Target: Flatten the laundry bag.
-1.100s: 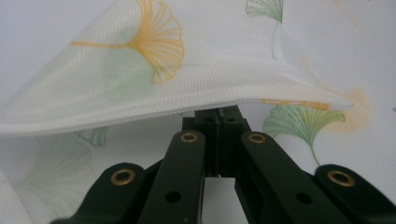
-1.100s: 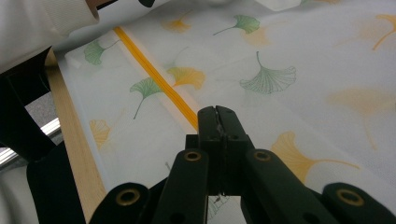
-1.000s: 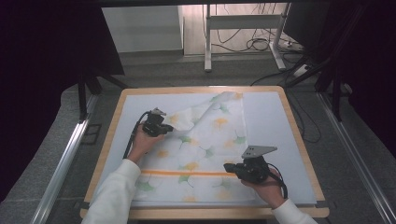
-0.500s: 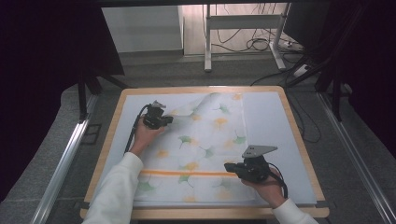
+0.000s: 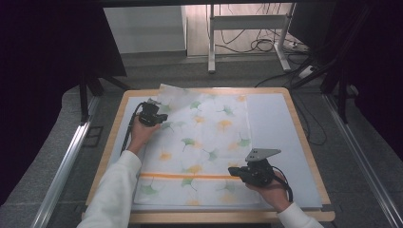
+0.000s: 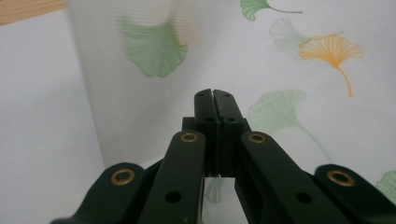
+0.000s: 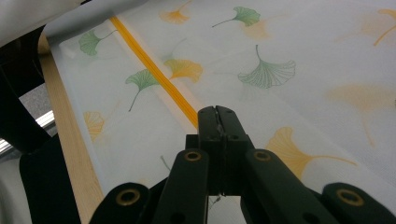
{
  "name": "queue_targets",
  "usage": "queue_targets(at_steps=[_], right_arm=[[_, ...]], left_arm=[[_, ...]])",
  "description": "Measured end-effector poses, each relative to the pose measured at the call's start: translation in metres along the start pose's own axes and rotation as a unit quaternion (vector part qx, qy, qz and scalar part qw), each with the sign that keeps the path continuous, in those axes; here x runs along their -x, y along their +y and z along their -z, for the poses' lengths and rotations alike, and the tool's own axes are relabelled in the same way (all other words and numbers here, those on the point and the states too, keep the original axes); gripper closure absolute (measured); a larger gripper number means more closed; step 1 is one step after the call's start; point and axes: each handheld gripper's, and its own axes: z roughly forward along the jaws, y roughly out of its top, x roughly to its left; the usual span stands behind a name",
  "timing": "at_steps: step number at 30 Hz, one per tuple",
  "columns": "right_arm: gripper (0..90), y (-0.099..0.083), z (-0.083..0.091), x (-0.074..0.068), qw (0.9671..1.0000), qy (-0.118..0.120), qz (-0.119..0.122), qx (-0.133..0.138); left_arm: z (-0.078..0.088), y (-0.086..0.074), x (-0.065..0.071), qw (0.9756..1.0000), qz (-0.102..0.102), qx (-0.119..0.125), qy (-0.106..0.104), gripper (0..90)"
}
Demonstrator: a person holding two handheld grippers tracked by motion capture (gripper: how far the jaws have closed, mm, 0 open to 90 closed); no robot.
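Wood-rimmed pale table point(image 5: 304, 142) on grey floor point(image 5: 370, 166); white ginkgo-leaf cloth point(image 5: 204, 142) spreads flat, left gripper point(image 5: 151, 114) and right gripper point(image 5: 239, 172) both clenched on it.

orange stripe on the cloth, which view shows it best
The right gripper view: the orange stripe runs close and sharp across the leaf-print cloth up to the shut right gripper. The high view shows its whole run, but thin and small. The left gripper view gives leaves, no stripe.
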Motion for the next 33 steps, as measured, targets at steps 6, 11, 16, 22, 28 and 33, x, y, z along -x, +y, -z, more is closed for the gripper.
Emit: queue_targets(at_steps=[6, 11, 16, 22, 28, 33], right_arm=[[89.3, -0.001, 0.002, 0.000, 1.0000, -0.001, 0.000, 0.001], [89.3, -0.002, 0.005, 0.006, 0.9999, -0.009, -0.009, 0.001], [89.3, -0.004, 0.010, 0.013, 0.9997, -0.017, -0.019, 0.006], [89.3, -0.009, 0.016, 0.025, 0.9991, -0.025, -0.033, 0.010], [89.3, -0.011, 0.019, 0.034, 0.9982, -0.033, -0.050, 0.007], [89.3, -0.015, 0.021, 0.038, 0.9974, -0.043, -0.058, 0.001]], left_arm=[[0.014, -0.007, 0.014, 0.9996, -0.023, 0.005, -0.018, 90.0], [0.030, -0.020, 0.033, 0.9979, -0.056, 0.002, -0.031, 90.0], [0.048, -0.036, 0.047, 0.9971, -0.055, 0.013, -0.051, 89.9], [0.068, -0.053, 0.064, 0.9959, -0.055, 0.033, -0.063, 88.8], [0.082, -0.065, 0.076, 0.9937, -0.057, 0.040, -0.088, 88.6], [0.094, -0.078, 0.093, 0.9908, -0.070, 0.047, -0.106, 86.8]])
